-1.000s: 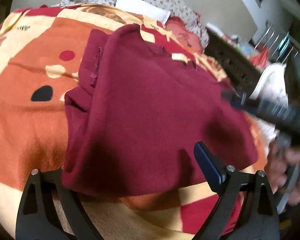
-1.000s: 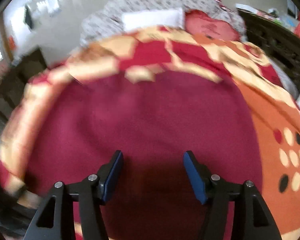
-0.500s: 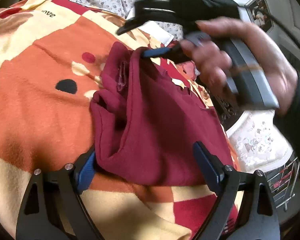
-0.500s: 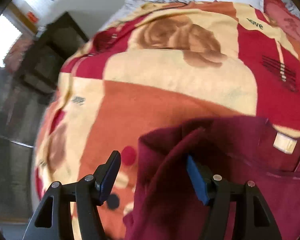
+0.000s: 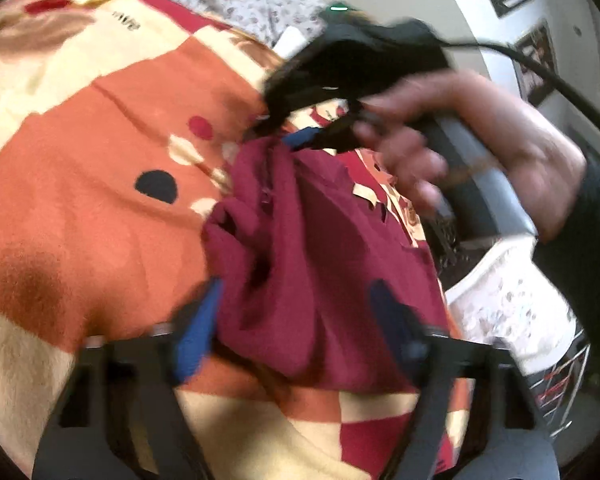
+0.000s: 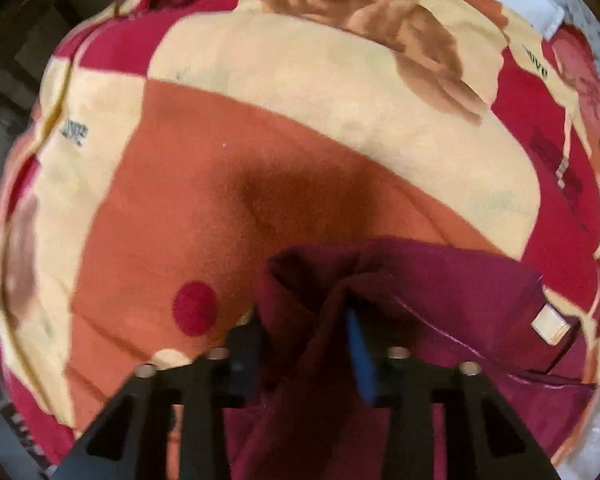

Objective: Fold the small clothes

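Maroon garment (image 6: 380, 280) pinched in right gripper (image 6: 306, 344).

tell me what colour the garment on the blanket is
Dark maroon, plain. The garment shows best in the left wrist view.

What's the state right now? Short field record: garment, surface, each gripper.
garment: maroon garment, bunched, lying on the blanket
surface: patterned blanket, orange, cream and red
left gripper: jaws have just been closing, near edge of the garment between them
right gripper: jaws have just been closing, pinching a fold at the far end
folded: not yet
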Tool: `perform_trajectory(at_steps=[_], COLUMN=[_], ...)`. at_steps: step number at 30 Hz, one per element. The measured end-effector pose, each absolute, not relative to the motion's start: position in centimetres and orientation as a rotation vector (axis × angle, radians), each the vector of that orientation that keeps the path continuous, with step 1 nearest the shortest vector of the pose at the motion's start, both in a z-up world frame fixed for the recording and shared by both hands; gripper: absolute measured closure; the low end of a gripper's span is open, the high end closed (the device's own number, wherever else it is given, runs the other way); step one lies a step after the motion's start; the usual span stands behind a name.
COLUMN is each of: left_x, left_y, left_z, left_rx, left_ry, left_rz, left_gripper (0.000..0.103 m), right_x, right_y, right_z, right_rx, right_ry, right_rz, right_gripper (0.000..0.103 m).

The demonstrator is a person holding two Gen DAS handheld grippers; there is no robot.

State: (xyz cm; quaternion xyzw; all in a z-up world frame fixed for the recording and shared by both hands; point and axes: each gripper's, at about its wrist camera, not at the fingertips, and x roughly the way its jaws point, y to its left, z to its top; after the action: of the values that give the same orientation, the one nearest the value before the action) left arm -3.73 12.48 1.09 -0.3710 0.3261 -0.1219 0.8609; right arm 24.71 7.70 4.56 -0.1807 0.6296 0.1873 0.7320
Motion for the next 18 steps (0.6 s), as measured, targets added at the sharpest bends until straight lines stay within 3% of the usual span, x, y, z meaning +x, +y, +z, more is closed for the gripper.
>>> perform_trajectory(at_steps=[2,10,18], left_x=[-3.1,-4.4,-4.0], left_y=[13.0,11.0,1.3], left_z=[0.6,4.3,11.2], left_rx=[-0.817,-0.729,-0.557], left_ry=[0.715,0.708,0.645], left_rz=[-0.244,-0.257,-0.434], left_gripper=[0.085,0.089,0.090], right_x=[24.2,23.9,23.5], right_y=[6.5,0.1,-10.5], right_z=[5.7,11.4,17.3], right_rx=[-0.359,-0.139,-0.004], right_ry=[1.357,1.291,1.236], right_rz=[0.449,0.584,0.592], right_gripper=[0.083,0.087,0.088])
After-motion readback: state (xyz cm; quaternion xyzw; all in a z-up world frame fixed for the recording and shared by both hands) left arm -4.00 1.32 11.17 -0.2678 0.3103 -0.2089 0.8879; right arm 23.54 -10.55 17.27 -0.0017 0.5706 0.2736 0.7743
